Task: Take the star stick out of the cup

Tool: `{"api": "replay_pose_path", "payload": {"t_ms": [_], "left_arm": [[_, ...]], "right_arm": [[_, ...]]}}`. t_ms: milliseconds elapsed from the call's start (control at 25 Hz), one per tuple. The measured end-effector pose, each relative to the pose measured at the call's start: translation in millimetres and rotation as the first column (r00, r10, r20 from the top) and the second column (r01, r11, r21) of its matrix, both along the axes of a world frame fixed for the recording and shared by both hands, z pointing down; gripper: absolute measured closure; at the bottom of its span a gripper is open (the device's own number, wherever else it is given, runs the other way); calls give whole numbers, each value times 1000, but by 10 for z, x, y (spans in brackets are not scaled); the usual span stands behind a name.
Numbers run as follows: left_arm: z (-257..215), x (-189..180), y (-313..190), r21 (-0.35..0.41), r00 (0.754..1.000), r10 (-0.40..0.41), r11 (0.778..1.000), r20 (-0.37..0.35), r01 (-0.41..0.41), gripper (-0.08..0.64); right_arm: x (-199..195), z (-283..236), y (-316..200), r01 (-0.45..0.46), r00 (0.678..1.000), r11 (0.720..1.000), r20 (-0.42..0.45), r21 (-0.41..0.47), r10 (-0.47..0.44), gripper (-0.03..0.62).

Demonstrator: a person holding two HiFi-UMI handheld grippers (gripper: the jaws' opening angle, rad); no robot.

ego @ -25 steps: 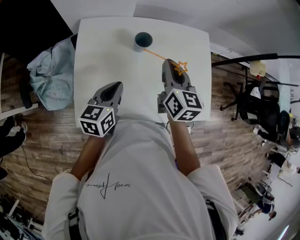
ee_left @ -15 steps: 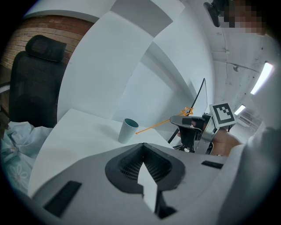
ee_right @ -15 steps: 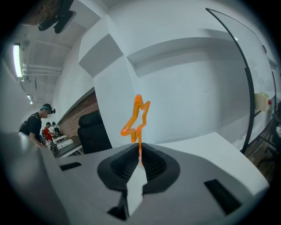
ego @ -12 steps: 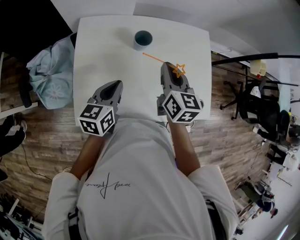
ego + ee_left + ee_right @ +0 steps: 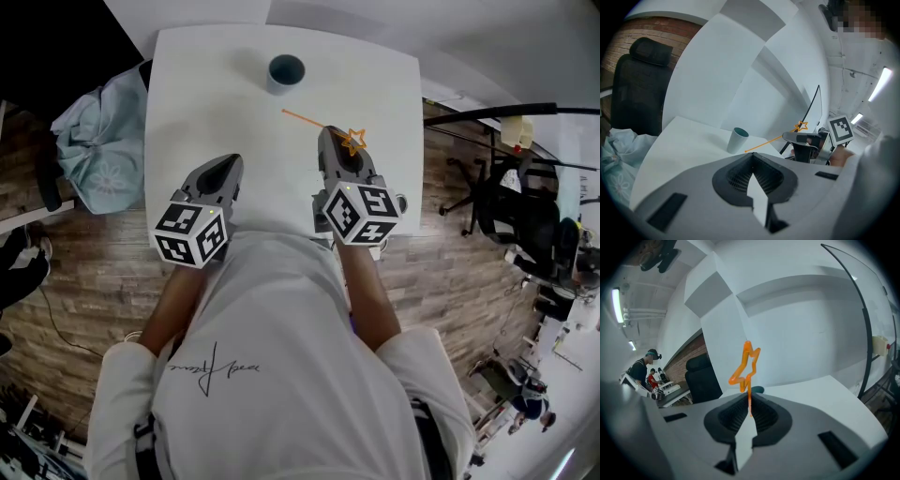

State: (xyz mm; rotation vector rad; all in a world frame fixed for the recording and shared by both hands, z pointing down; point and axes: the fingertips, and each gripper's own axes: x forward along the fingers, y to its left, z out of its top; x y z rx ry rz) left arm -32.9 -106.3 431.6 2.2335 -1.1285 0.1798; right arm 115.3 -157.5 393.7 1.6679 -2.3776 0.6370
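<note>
White square table (image 5: 206, 103); a pale cup (image 5: 285, 75) with dark teal inside, upright near its far edge

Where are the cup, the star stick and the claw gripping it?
cup (image 5: 737, 141): left gripper view, on its side wall.
star stick (image 5: 746, 363): right gripper view, on the orange star.
right claw (image 5: 749, 401): right gripper view, between its tips pinching the stick.

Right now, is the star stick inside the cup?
Out: the right gripper holds the star stick, its tip clear of the cup.
</note>
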Motion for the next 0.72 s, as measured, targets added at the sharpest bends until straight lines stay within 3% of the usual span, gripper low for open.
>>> {"api": "replay_pose_path", "payload": {"t_ms": [720], "left_arm": [[-78,47,34,13,1000,24,1000,-11,-24,555]], "right_arm": [[-9,160,208,27,998,999,-48,-34,-29,566]]}}
